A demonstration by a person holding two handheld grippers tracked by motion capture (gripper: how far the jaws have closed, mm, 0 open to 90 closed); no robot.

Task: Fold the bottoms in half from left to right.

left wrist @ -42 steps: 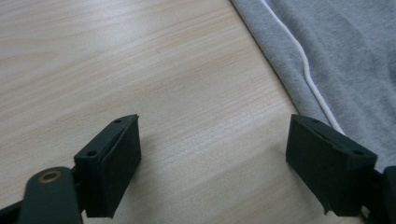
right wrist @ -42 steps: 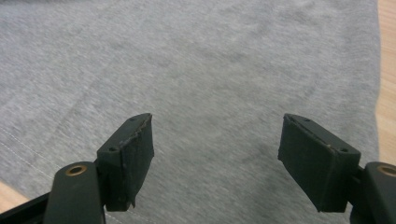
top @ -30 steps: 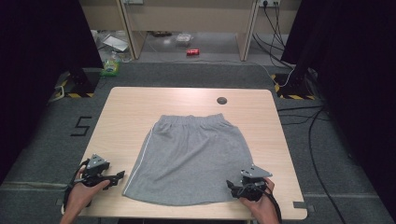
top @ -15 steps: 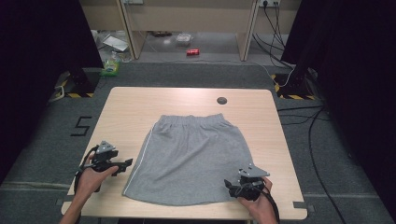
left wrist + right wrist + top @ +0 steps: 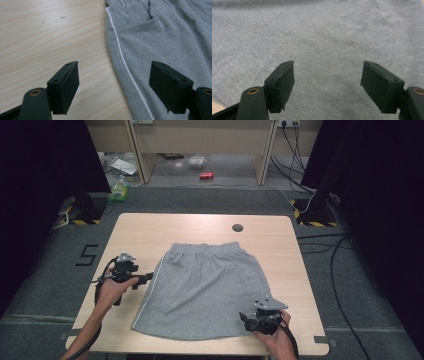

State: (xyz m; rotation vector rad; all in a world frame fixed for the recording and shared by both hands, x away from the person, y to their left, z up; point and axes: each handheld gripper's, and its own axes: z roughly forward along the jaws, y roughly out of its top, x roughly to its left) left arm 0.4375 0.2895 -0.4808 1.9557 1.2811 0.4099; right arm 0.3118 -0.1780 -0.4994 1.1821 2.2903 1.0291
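The left tongs (image 5: pixel 146 278) stand with their jaws spread wide and nothing between them, pointing across the bench (image 5: pixel 150 235) at the side edge of the grey shorts (image 5: pixel 200 290). In the left gripper view one jaw hangs over bare wood and the other over cloth, so the seam with its white stripe (image 5: pixel 125 62) runs up between them; that straddling stance suits a pinch on the side edge, which looks like the step in hand. The right tongs (image 5: pixel 246 318) are likewise wide open and empty, low over the near right corner of the shorts, by the hem. In the right gripper view both jaws sit above grey cloth, with a stitched hem line (image 5: pixel 227 87) and a sliver of bench showing at the lower left, so this pair seems placed to take the hem corner. The shorts lie flat in the middle of the bench, waistband (image 5: pixel 205 248) at the far side and hem toward the person, spread smooth with only slight creases, which leaves the edges easy to reach from either side. A small dark round cap (image 5: pixel 237 227) sits in the bench beyond the waistband, well apart from the cloth. Whether either pair touches the cloth I cannot tell.
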